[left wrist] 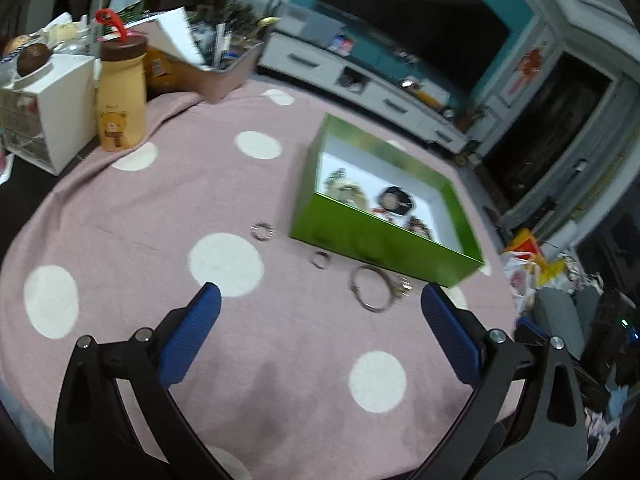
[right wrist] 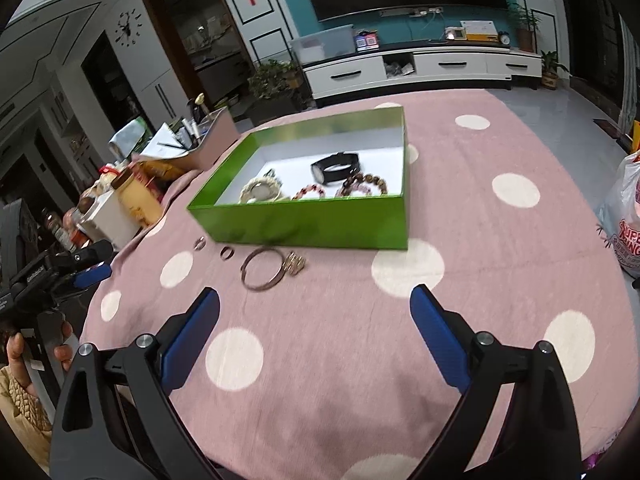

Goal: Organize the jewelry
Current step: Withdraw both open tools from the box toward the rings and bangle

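A green box (left wrist: 384, 240) (right wrist: 304, 222) with a white inside stands on the pink dotted cloth (left wrist: 160, 200) (right wrist: 480, 280). It holds a black watch (right wrist: 336, 168), bead bracelets (right wrist: 362, 184) and a pale watch (right wrist: 260, 191). In front of it lie a metal bangle (left wrist: 371, 289) (right wrist: 262, 268), a gold ring cluster (left wrist: 403, 286) (right wrist: 295, 263), a small ring (left wrist: 321, 260) (right wrist: 226, 252) and another small ring (left wrist: 262, 232) (right wrist: 199, 243). My left gripper (left wrist: 320, 300) is open and empty, close before the bangle. My right gripper (right wrist: 314, 300) is open and empty, just short of the bangle.
At the cloth's left stand a yellow bear bottle (left wrist: 120, 96) (right wrist: 138, 198), a white drawer unit (left wrist: 48, 112) and a pink bin of papers (left wrist: 216, 68). A TV cabinet (right wrist: 420, 66) stands behind. A plastic bag (right wrist: 624, 216) is at the right.
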A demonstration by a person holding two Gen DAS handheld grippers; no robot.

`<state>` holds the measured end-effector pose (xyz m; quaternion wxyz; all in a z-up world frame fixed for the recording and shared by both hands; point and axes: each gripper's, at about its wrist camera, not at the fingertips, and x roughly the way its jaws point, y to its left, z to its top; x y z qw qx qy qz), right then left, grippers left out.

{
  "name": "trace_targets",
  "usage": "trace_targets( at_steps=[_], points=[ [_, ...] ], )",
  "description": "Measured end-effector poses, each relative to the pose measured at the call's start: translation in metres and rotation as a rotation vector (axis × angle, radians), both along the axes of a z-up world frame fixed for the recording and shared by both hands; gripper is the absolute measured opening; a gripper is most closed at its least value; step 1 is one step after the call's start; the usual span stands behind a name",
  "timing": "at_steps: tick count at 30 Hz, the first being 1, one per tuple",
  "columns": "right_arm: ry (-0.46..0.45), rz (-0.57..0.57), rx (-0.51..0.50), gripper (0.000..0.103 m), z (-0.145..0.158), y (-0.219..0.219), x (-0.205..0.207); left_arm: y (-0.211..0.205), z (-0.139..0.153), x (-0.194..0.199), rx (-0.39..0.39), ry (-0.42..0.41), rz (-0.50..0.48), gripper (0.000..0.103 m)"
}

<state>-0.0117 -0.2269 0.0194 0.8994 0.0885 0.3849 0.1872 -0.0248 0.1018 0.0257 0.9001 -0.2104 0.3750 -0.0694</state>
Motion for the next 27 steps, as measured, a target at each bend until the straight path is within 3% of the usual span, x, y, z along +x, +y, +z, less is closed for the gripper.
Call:
trace_targets(
  at_steps=[3,7,9,11,13,16,23,27],
  points=[
    [-0.002,0.015,-0.002,0.096,-0.005,0.000,-0.008,-0.010,-0.005,-0.011,0.004,-0.039,-0.047,0.101],
    [0.010,0.025,-0.019,0.096,-0.014,0.001,-0.013,-0.034,-0.020,-0.022,0.119,-0.078,-0.125,0.101],
    [0.012,0.029,-0.028,0.096,-0.017,0.003,-0.015,-0.047,-0.031,-0.021,0.180,-0.035,-0.204,0.101],
    [0.019,0.038,-0.035,0.096,-0.021,0.005,-0.015,-0.049,-0.042,-0.013,0.191,0.064,-0.219,0.101],
    [0.024,0.048,-0.040,0.096,-0.025,0.009,-0.015,-0.044,-0.045,-0.008,0.157,0.095,-0.207,0.101],
    [0.038,0.061,-0.049,0.096,-0.034,0.015,-0.013,-0.036,-0.046,-0.005,0.109,0.079,-0.192,0.101],
    [0.055,0.070,-0.061,0.096,-0.045,0.025,-0.003,-0.013,-0.057,0.018,0.184,0.102,-0.072,0.100],
    [0.060,0.066,-0.061,0.096,-0.049,0.030,0.008,-0.002,-0.058,0.041,0.255,0.095,-0.040,0.087]
  ],
)
